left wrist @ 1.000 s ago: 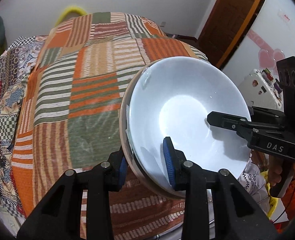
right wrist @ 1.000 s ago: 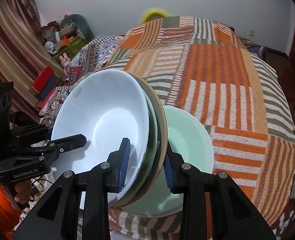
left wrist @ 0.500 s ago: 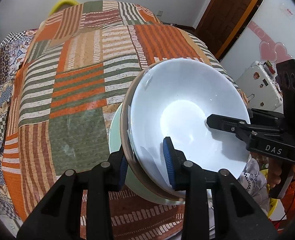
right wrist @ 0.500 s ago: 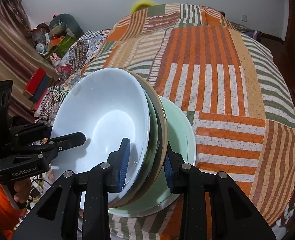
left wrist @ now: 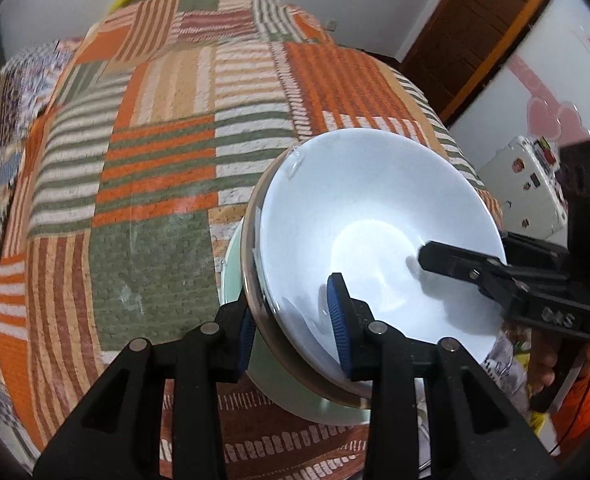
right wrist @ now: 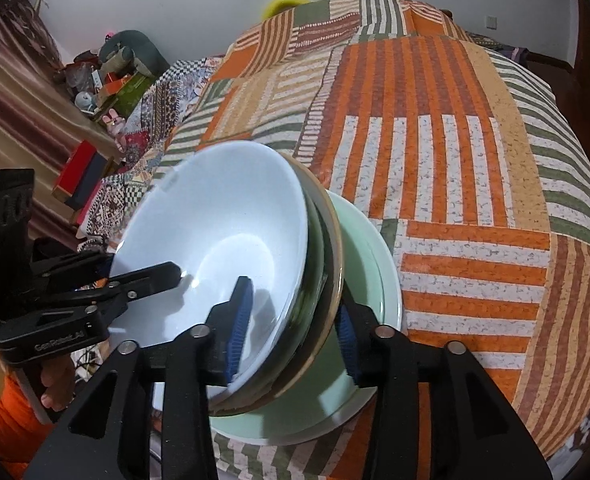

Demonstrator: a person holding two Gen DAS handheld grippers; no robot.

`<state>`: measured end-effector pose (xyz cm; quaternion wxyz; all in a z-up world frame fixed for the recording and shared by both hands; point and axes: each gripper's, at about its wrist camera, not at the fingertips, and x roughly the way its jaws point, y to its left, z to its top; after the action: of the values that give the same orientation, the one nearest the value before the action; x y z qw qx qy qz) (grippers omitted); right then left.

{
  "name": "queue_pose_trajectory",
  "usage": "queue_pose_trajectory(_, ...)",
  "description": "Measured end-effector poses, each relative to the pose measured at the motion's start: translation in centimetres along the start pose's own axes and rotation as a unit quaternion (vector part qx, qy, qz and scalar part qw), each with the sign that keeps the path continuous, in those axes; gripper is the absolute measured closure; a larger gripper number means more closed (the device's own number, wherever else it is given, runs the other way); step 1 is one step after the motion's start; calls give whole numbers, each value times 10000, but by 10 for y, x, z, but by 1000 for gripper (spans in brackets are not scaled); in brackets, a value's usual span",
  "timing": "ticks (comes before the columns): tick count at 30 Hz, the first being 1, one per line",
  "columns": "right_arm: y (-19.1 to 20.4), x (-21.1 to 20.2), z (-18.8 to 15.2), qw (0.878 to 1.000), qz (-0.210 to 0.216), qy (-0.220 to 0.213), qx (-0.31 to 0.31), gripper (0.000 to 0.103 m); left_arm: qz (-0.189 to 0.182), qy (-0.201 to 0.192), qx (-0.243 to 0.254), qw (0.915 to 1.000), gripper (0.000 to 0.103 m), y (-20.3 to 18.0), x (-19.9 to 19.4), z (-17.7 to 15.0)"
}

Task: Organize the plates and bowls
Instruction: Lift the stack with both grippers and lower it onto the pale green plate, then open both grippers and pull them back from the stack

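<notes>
- The left gripper (left wrist: pixel 291 330) is clamping the rim of a nested stack of bowls – its blue pads are sitting one inside the white bowl (left wrist: pixel 371 240) and one against the stack's outer wall, at about 7 o'clock on the rim in the left wrist view.
- The right gripper (right wrist: pixel 293 326) is straddling the opposite rim, at about 5 o'clock in its own view. Its jaws are opening: the inner pad is standing clear of the white bowl's (right wrist: pixel 223 232) inner wall, so this side appears to be letting go, though the rim is between the fingers.
- The stack is being held from two opposite edges, probably because several nested bowls are too heavy and wide for one grip.
- Under the white bowl a dark glassy bowl (right wrist: pixel 315 280) and a tan-rimmed bowl (right wrist: pixel 335 252) are nesting, tilted away from the right side.
- The stack is sitting in or just over the pale green plate (right wrist: pixel 379 276), which is lying on the patchwork bedspread (right wrist: pixel 475 208) near its close edge – whether the bottom bowl is touching the plate I cannot tell.
- Judging by this, the stacking step is nearly finishing; with one side freeing, the tilted stack could slide unless the left grip is easing it flat.
</notes>
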<state>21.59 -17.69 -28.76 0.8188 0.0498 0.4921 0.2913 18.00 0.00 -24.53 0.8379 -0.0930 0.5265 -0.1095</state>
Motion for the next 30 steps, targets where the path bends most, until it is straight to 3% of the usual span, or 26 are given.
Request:
queue_pose_trajectory(3, 2, -7, 0, 9999, -34, -164, 19, 47, -29, -74, -113, 9999, 68, 5, -2, 0)
queue_pose_trajectory(7, 1, -20, -3, 9995, -156, -290, -28, 47, 356, -460, 140, 9982, 68, -2, -26, -5)
queue_pose_trajectory(11, 3, -40, -7, 9984, -221, -511, -15, 47, 477, -822, 229, 9952, 68, -8, -54, -9)
queue_pose_trajectory(15, 10, -70, -9, 9951, -304, -925, -157, 47, 595, -1450, 321, 9871, 67, -21, -93, -14)
queue_pose_trajectory(19, 31, -110, -15, 9859, -330, -1577, -450, 47, 722, -2321, 449, 9690, 63, -39, -143, -24)
queue_pose_trajectory(23, 60, -159, -27, 9656, -384, -2427, -849, 47, 889, -3105, 672, 9440, 57, -62, -185, -38)
queue_pose_trajectory(25, 70, -175, -31, 9569, -359, -2718, -957, 44, 979, -3454, 767, 9302, 57, -73, -204, -46)
queue_pose_trajectory(27, 80, -190, -37, 9470, -331, -3012, -1063, 36, 1059, -3722, 850, 9182, 53, -82, -218, -54)
queue_pose_trajectory(29, 88, -202, -44, 9373, -323, -3274, -1149, 32, 1070, -3916, 860, 9098, 40, -86, -228, -60)
queue_pose_trajectory(30, 92, -207, -46, 9333, -325, -3373, -1189, 30, 1064, -4019, 851, 9055, 39, -88, -233, -64)
